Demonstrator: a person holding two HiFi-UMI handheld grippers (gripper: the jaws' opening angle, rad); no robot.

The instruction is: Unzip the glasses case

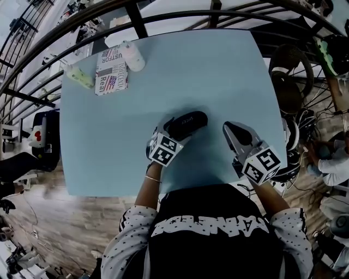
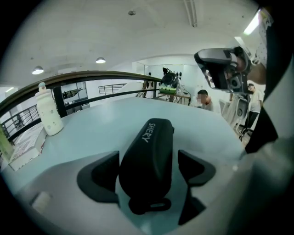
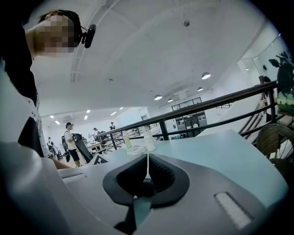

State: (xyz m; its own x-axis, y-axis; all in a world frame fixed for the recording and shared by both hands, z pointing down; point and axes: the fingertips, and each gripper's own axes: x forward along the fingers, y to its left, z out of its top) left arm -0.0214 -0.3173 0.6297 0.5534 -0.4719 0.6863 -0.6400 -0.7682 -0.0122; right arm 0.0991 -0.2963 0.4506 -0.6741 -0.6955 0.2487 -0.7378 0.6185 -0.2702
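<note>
A black zipped glasses case (image 1: 186, 123) lies near the middle of the light blue table (image 1: 218, 71), its white lettering up. My left gripper (image 1: 172, 131) is open, one jaw on each side of the case's near end. In the left gripper view the case (image 2: 149, 156) fills the space between the jaws with a thin strip of table showing on its right side, and a loop tab (image 2: 151, 204) sticks out at its near end. My right gripper (image 1: 229, 128) is shut and holds nothing, standing on the table right of the case; its jaws (image 3: 148, 167) meet in a thin line.
At the table's far left stand a white bottle (image 1: 132, 55), a printed booklet (image 1: 111, 71) and a pale green tube (image 1: 79, 76). A black railing (image 1: 180, 13) curves behind the table. A wicker chair (image 1: 289, 71) and cables sit to the right.
</note>
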